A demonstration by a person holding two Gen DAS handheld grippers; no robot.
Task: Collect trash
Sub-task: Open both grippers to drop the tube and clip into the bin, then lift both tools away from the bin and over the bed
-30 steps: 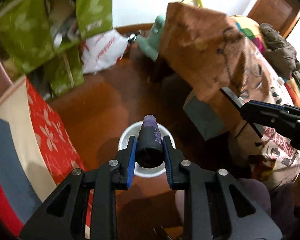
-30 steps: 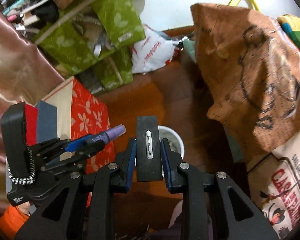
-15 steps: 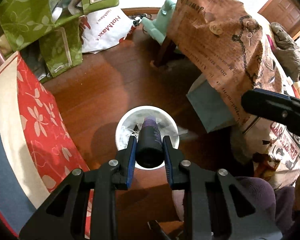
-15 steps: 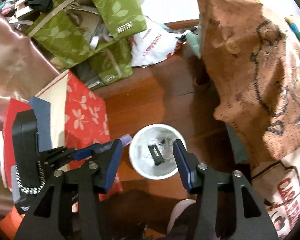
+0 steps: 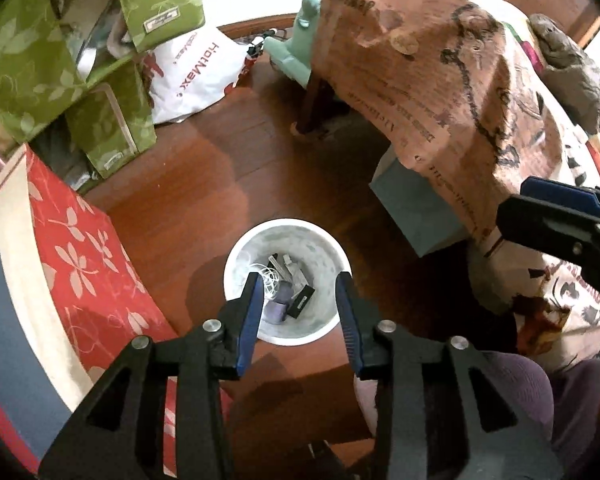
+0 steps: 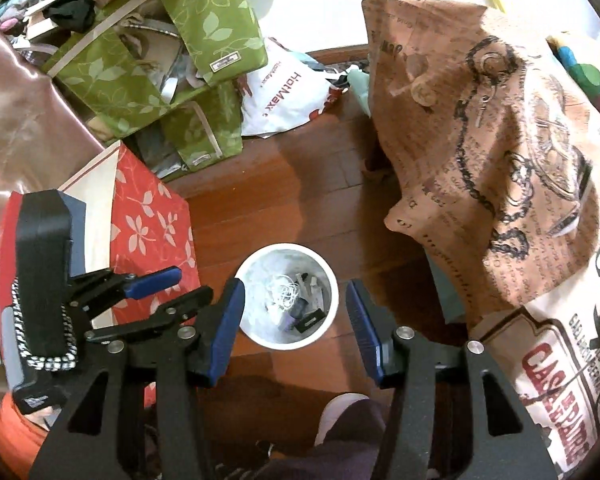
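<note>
Looking down both wrist cameras, I see a round white plastic bin (image 5: pixel 242 256) standing on the glossy reddish-brown wooden floor (image 5: pixel 204 184). My left gripper (image 5: pixel 299 312) hangs above the bin's rim; its blue-padded jaws are opening and nothing sits between them. My right gripper (image 6: pixel 296 320) is spread wide over the same bin, also empty. Inside the bin lie the trash pieces: a purple cylindrical tube (image 5: pixel 279 304), a flat black rectangular piece with a pale slot (image 5: pixel 300 302) and a tangle of thin white cord (image 5: pixel 266 276). Left of the bin is a red fabric box with cream flower prints (image 5: pixel 88 256). Green leaf-patterned fabric boxes (image 6: pixel 140 60) are stacked beyond, beside a crumpled white plastic bag (image 5: pixel 196 76). A brown printed cloth (image 5: pixel 420 80) drapes at the right.
</note>
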